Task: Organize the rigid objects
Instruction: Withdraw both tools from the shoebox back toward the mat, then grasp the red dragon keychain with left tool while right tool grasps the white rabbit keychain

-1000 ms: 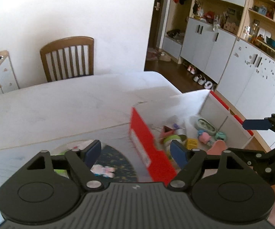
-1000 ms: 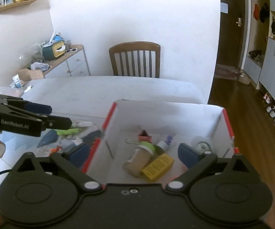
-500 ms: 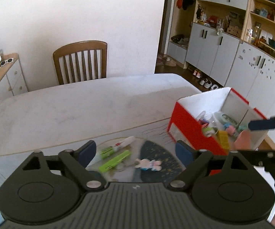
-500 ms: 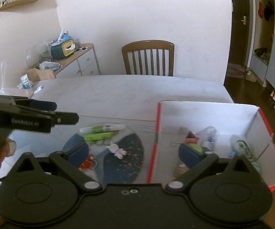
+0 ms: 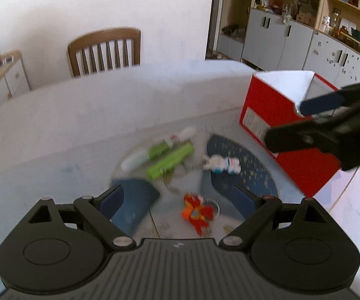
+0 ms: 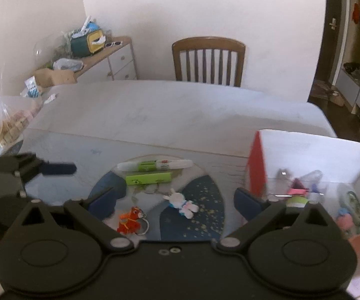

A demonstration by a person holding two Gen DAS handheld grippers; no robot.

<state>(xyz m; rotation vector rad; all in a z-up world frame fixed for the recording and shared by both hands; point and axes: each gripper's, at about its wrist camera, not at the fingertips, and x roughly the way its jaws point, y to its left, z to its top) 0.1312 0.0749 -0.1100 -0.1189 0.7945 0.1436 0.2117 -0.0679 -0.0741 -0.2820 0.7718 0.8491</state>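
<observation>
Four small things lie loose on a round glass mat point(image 6: 206, 172) with a dark blue starred pattern: a white-and-green marker point(image 6: 155, 165), a green clip-like bar point(image 6: 148, 178) just in front of it, a white rabbit toy point(image 6: 181, 202) nearer the middle, and an orange keyring toy point(image 6: 131, 221) nearest the cameras. None of them touch each other, though the marker and the bar lie side by side. Right of the mat stands a red box point(image 6: 256, 165) with white inside walls, already holding a jumble of other small items, blurred. Mat and box rest on a pale table point(image 6: 180, 110). The left gripper point(image 5: 178, 197) hangs over the near edge of the mat, its jaws spread wide with nothing between the pads; the orange toy lies below the gap. The right gripper point(image 6: 175, 198) is likewise spread wide and empty, above the mat's near side, its right finger in front of the box's red wall. Behind the table stands a wooden chair point(image 6: 208, 60), and a sideboard point(image 6: 110, 55) with clutter is at far left.
</observation>
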